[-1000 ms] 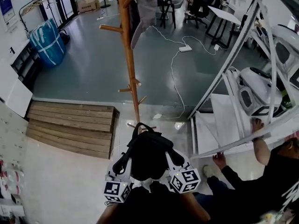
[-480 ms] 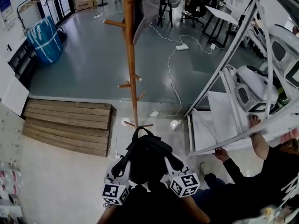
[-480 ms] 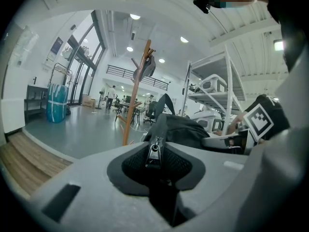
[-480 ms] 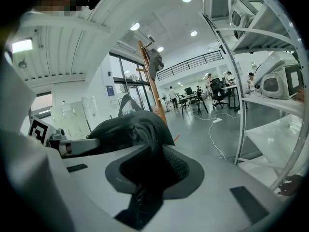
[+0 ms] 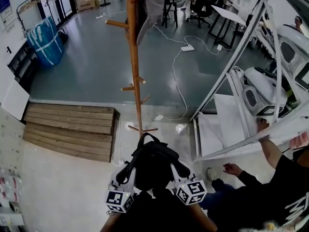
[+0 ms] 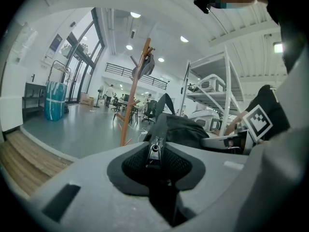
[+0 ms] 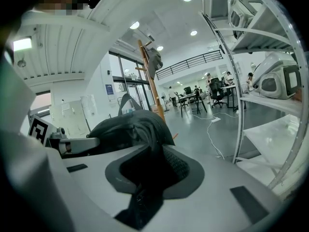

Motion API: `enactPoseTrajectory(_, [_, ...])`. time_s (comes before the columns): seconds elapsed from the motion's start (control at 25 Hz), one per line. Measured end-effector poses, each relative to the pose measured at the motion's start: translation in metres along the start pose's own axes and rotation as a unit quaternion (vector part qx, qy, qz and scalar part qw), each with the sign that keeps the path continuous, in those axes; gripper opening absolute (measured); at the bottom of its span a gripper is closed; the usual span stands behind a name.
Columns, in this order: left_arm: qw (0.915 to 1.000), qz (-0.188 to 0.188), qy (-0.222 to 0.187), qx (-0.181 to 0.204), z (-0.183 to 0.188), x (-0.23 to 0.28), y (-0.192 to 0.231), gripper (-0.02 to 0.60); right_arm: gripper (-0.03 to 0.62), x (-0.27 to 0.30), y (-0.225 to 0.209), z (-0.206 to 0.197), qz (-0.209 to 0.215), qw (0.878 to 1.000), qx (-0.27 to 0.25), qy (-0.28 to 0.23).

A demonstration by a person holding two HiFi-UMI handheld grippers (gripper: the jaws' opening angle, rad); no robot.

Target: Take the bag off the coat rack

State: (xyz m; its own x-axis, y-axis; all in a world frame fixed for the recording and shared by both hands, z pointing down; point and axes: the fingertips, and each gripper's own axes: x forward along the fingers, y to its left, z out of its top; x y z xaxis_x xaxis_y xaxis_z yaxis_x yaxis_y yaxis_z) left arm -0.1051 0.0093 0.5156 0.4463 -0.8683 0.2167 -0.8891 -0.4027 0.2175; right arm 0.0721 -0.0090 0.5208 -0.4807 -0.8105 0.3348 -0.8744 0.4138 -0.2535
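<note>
The left tool (image 6: 154, 154) is clamped on a black strip of the bag (image 6: 186, 131), and a small metal zip pull stands right between its jaws. The right tool (image 7: 144, 174) is likewise clamped on the bag (image 7: 126, 126): dark folded fabric fills the gap between its jaws and spills over them. In the head view the left tool (image 5: 124, 174) and the right tool (image 5: 180, 170) grip the bag (image 5: 152, 159) from either side, their marker cubes close to the person's body. The bag hangs between the two tools, above the pale floor (image 5: 67, 187), with its top loop standing up. It is off the rack (image 5: 134, 66) and touches none of its pegs; the rack's foot is just beyond it. The wooden rack stands upright on the floor, with a grey garment (image 5: 153, 5) hanging from its top. Both gripper views show the rack (image 6: 134, 96) (image 7: 150, 80) past the bag. A white cable (image 5: 178, 79) runs over the grey floor behind the rack. A wooden pallet (image 5: 72, 128) lies to the left, and a blue bundle (image 5: 47, 42) stands farther back. To the right stands a white metal shelf (image 5: 240, 50), where another person (image 5: 273, 185) reaches up with a hand on it.
</note>
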Motion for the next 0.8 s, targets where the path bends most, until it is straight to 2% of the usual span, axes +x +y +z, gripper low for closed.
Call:
enactPoseTrajectory(0.28, [1.0000, -0.001, -0.005, -0.006, 0.005, 0.005, 0.002, 0.083, 0.078, 0.006, -0.001, 0.004, 0.004, 1.000, -0.002, 0.000])
enactPoseTrajectory(0.44, [1.0000, 0.003, -0.002, 0.004, 0.002, 0.006, 0.007, 0.083, 0.078, 0.010, -0.002, 0.004, 0.004, 1.000, -0.002, -0.001])
enactPoseTrajectory(0.64, [0.9999, 0.007, -0.001, -0.015, 0.003, 0.007, 0.010, 0.083, 0.078, 0.014, -0.001, 0.005, 0.007, 1.000, -0.003, 0.002])
enactPoseTrajectory(0.8, [1.0000, 0.005, -0.001, -0.002, 0.003, 0.007, 0.014, 0.083, 0.078, 0.016, 0.001, 0.006, 0.007, 1.000, -0.003, 0.003])
